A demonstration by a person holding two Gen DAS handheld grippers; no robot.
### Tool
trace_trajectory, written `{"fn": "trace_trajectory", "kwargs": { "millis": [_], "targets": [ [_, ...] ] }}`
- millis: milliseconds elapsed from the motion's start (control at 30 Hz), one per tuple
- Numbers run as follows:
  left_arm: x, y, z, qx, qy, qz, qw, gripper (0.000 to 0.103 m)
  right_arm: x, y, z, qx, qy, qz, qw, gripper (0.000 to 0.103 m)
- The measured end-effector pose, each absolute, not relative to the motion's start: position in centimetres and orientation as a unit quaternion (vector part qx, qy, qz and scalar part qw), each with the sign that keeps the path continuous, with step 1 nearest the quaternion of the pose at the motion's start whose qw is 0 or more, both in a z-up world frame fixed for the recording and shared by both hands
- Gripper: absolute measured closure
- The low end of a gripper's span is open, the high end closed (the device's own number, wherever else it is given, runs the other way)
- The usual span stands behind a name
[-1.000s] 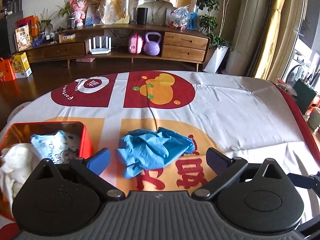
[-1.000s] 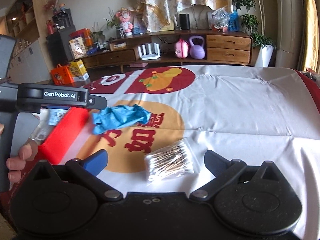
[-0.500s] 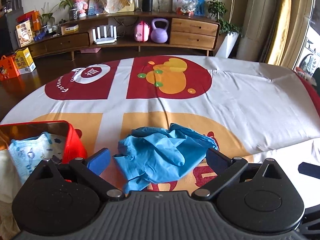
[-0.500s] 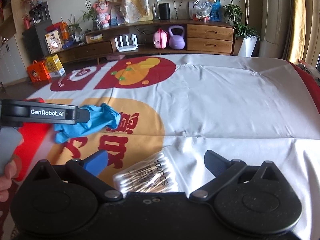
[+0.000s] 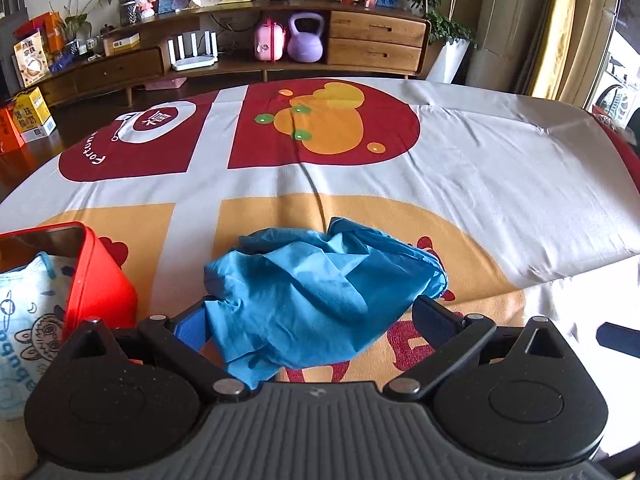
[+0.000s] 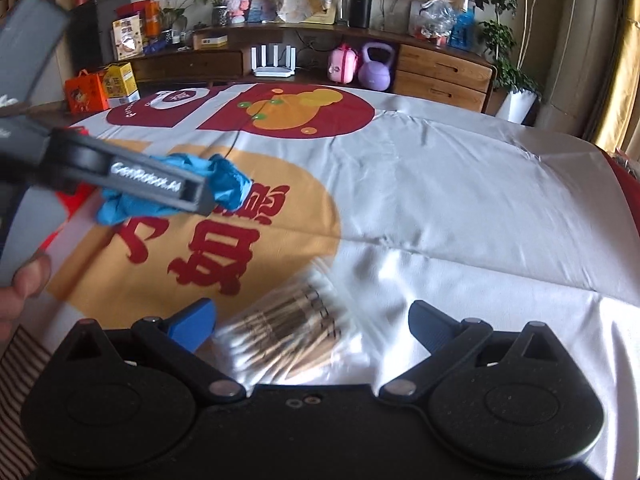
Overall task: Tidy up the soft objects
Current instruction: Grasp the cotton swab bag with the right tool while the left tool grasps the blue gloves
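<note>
Left wrist view shows me closing in: the blue gloves (image 5: 320,292) are now lying between my left gripper (image 5: 316,316) fingers, spread open, beside the red box (image 5: 96,280). My right gripper (image 6: 312,320), also open, is nearing the cotton swabs (image 6: 288,340).

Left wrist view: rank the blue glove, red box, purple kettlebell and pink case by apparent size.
1. blue glove
2. red box, partly cut off
3. purple kettlebell and pink case: look alike, and far away, so true size is unsure.

Left gripper (image 5: 310,316) jaws spread wide; right gripper (image 6: 310,320) jaws likewise wide.
</note>
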State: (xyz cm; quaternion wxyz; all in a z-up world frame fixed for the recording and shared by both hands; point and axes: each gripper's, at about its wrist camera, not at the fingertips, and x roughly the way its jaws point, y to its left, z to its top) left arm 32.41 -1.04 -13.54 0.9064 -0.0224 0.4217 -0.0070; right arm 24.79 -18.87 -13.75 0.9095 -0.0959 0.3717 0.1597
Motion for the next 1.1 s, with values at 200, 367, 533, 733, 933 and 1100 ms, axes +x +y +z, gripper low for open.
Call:
{"fn": "trace_trajectory", "kwargs": {
  "millis": [200, 367, 533, 733, 933, 1100],
  "targets": [
    [32.7, -1.5, -14.2, -0.010, 0.423, -0.007, 0.906, 0.001, 24.4, -19.5, -13.7, -0.079, 0.380, 0.176, 0.905, 0.011],
    [32.8, -1.6, -14.6, -0.005, 0.421, -0.006, 0.907, 0.003, 24.1, -19.6, -14.0, -0.068, 0.384, 0.185, 0.902, 0.024],
    [32.6, -1.6, -14.4, -0.008, 0.413, -0.010, 0.911, 0.026, 24.0, -19.7, -14.0, -0.054, 0.388, 0.202, 0.898, 0.048],
    [32.3, -0.7, -14.0, -0.013, 0.406, 0.002, 0.914, 0.067, 23.7, -19.7, -13.9, -0.048, 0.382, 0.202, 0.900, 0.061],
    [31.7, -0.2, -13.3, -0.013, 0.398, 0.012, 0.917, 0.087, 23.5, -19.9, -13.2, -0.041, 0.375, 0.199, 0.905, 0.064],
    [30.6, 0.0, -12.1, -0.020, 0.388, 0.006, 0.921, 0.087, 23.0, -19.9, -12.1, -0.030, 0.367, 0.200, 0.908, 0.065]
  ]
}}
